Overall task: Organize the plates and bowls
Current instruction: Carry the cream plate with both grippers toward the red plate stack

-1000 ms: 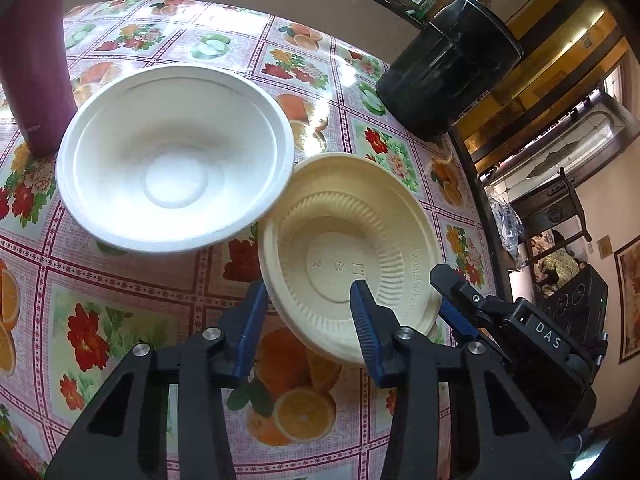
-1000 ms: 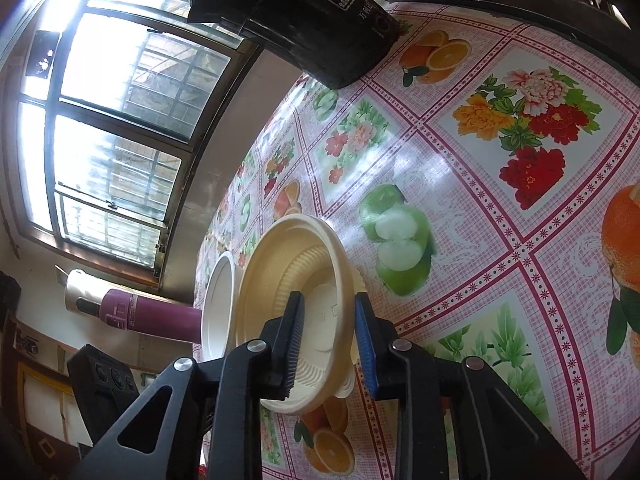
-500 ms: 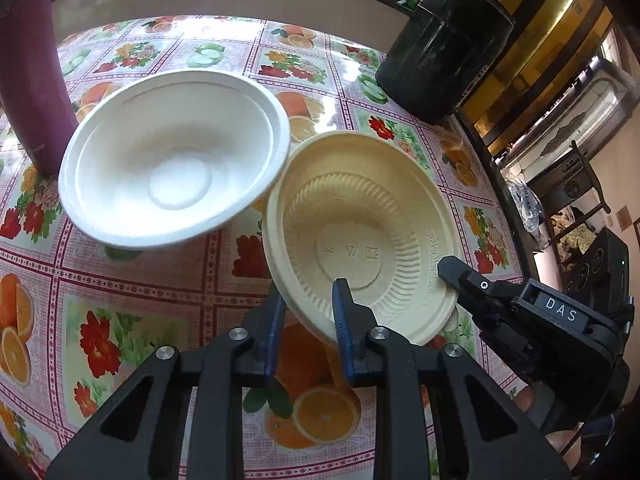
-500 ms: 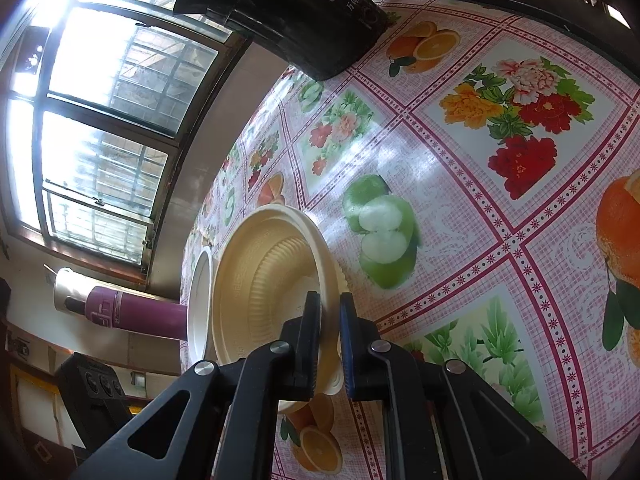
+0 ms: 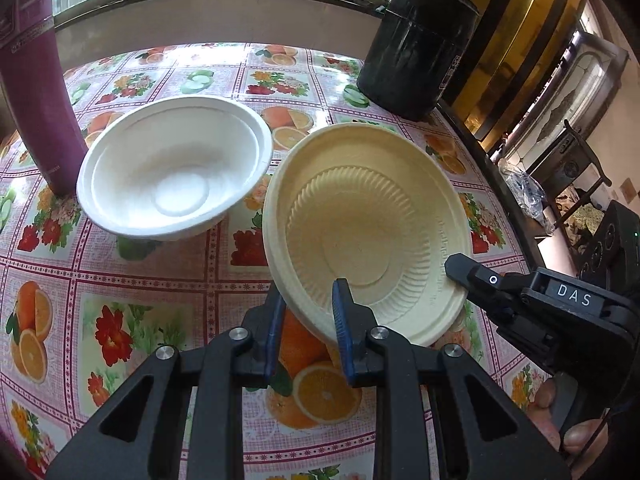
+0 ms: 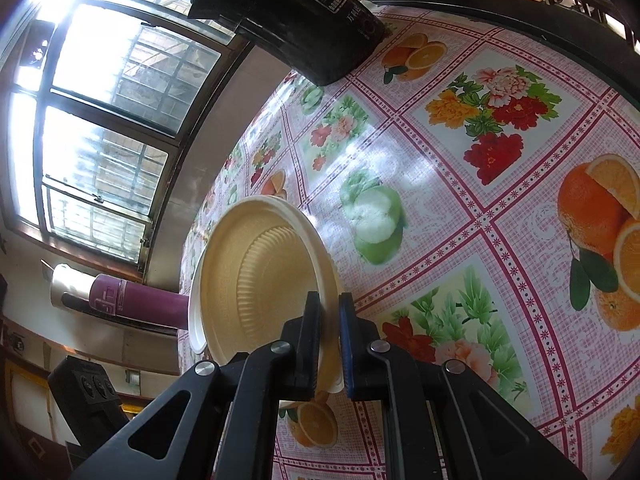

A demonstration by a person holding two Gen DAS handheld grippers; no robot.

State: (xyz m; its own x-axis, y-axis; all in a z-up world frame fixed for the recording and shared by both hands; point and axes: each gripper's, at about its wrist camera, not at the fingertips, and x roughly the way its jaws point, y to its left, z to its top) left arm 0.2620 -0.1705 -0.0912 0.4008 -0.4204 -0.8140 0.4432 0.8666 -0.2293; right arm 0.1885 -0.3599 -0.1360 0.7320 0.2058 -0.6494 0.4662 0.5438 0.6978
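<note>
Cream ribbed plastic bowl (image 5: 368,232) hangs tilted over the flowery tabletop (image 5: 132,320), pinched by both grippers' fingers. White foam bowl (image 5: 176,168) waits at ten o'clock; level it, lower slowly inside.

"DAS" on right claw (image 5: 460,270); "55" on black container (image 6: 296,20)

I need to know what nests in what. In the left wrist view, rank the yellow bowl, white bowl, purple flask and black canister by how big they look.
1. yellow bowl, though it is nearest the camera, so its lead is unsure.
2. white bowl.
3. black canister and purple flask: not ranked, since the flask is cut off by the frame edge.
</note>
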